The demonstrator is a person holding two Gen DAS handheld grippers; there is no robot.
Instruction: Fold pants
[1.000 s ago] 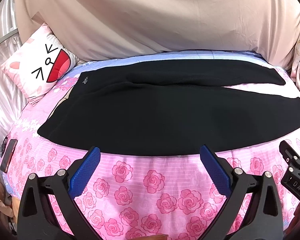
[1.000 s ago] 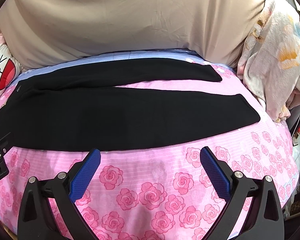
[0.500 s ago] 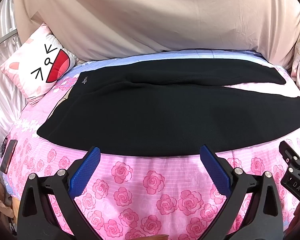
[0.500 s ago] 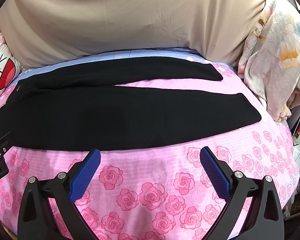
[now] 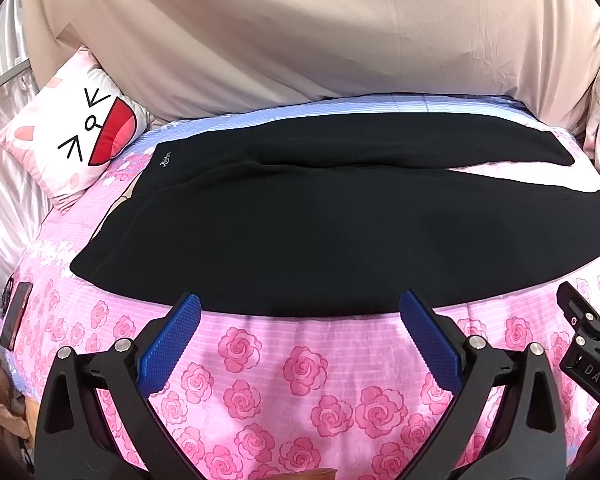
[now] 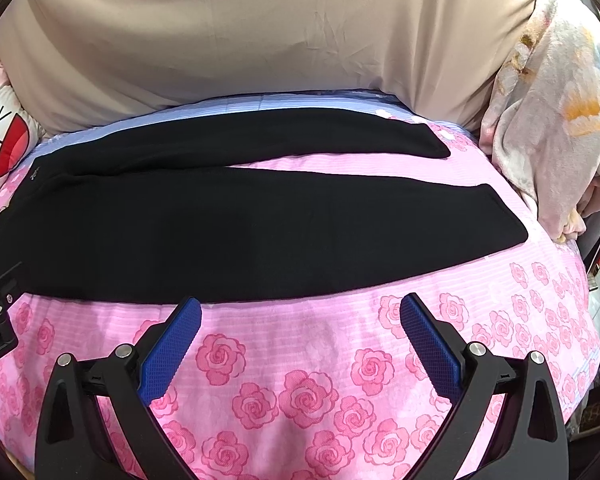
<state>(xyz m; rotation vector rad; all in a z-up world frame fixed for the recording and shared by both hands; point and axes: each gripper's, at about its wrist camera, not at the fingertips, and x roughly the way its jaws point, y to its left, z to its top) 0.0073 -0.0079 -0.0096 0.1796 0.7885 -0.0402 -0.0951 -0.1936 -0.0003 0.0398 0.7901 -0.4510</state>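
Black pants (image 5: 300,224) lie flat across a bed, waistband at the left, both legs running to the right and spread apart in a narrow V. In the right wrist view the pants (image 6: 240,224) show both leg ends at the right. My left gripper (image 5: 300,312) hovers open just short of the near edge of the pants, blue pads apart, nothing between them. My right gripper (image 6: 300,312) is also open and empty, at the near leg's edge. Its black body (image 5: 588,344) shows at the right in the left wrist view.
A pink rose-patterned bedspread (image 5: 300,380) covers the bed. A cartoon-face pillow (image 5: 76,136) sits at the back left, a beige sheet (image 5: 320,32) hangs behind. A floral blanket (image 6: 552,112) is piled at the right. A phone (image 5: 16,316) lies near the bed's left edge.
Both grippers have edged very slightly; the right view has drifted a little towards the pants. The pants have not moved and both grippers stay open.
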